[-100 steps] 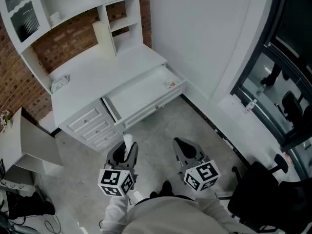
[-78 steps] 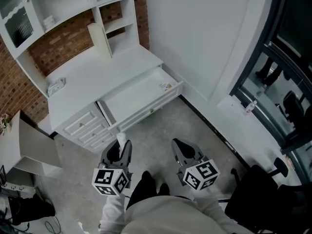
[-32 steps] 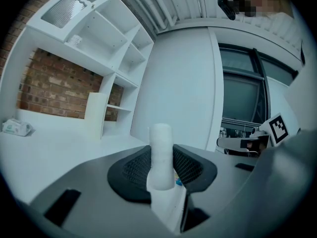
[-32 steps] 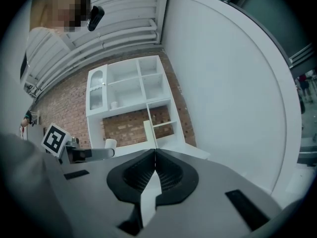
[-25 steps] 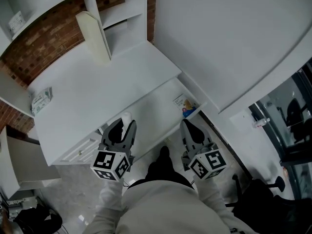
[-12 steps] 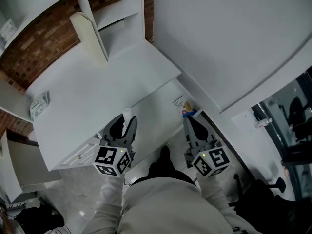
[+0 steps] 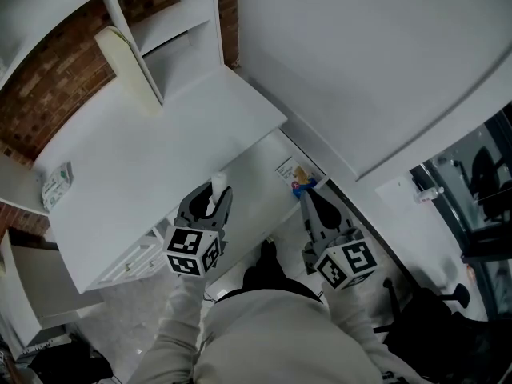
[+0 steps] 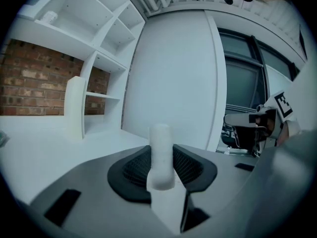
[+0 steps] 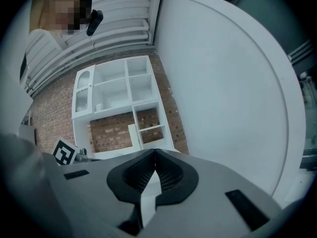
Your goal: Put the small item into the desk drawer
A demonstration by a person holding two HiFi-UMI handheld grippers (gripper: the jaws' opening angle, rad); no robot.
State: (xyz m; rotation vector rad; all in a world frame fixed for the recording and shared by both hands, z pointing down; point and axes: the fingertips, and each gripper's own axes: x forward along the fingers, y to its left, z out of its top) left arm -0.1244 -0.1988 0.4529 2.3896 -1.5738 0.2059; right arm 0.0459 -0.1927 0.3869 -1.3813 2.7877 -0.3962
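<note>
White desk (image 7: 136, 150) and brick wall (image 7: 56, 94) spread out below me. I hold the small white cylinder (image 8: 161, 150) clamped in my left claw (image 7: 213, 198), its end poking past the tips, over the near-left part of the open drawer (image 7: 260, 192). My right claw (image 7: 310, 201) is clenched on nothing, near the colourful bits (image 7: 301, 184) in the drawer's right corner.

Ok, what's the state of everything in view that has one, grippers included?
left gripper: shut on the white cylinder, which sticks out past the tips.
right gripper: shut, nothing in it.
desk drawer: open, with small items in its right end.
side drawers: shut.
packet: lying flat on the desktop.
</note>
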